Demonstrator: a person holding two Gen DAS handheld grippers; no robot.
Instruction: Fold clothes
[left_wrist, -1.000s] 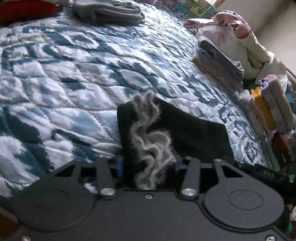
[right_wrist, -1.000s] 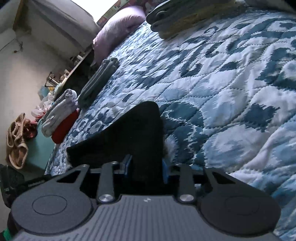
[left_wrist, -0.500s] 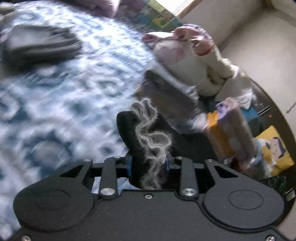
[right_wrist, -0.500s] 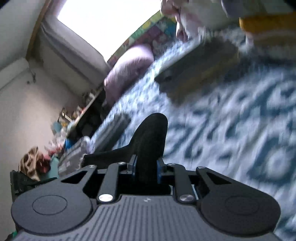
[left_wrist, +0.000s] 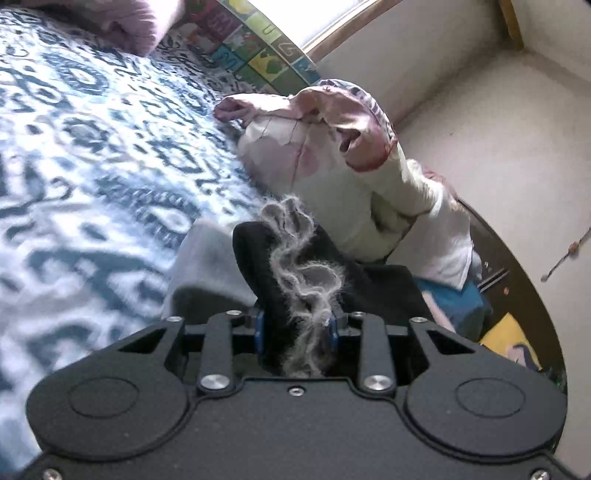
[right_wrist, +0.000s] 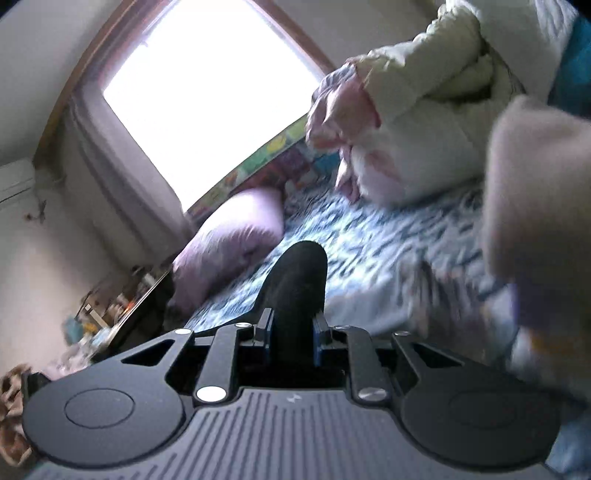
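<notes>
We see no container here, only a bed (left_wrist: 92, 155) under a blue-and-white quilt. Our left gripper (left_wrist: 295, 328) pinches the black garment (left_wrist: 373, 291) with its fuzzy grey trim (left_wrist: 295, 258) at lower centre, jaws pressed onto the cloth. Our right gripper (right_wrist: 291, 332) clamps another fold of black garment (right_wrist: 299, 280). A pale clothes heap (left_wrist: 332, 166) sits upper right; the nearer folded pile (right_wrist: 535, 221) is blurred.

A black garment (left_wrist: 373, 291) trimmed with fuzzy grey frill (left_wrist: 299, 266); blue-and-white patterned quilt (left_wrist: 92, 155); far off, a lilac pillow (right_wrist: 229, 240); right, a cream-and-pink jacket (left_wrist: 332, 155).
</notes>
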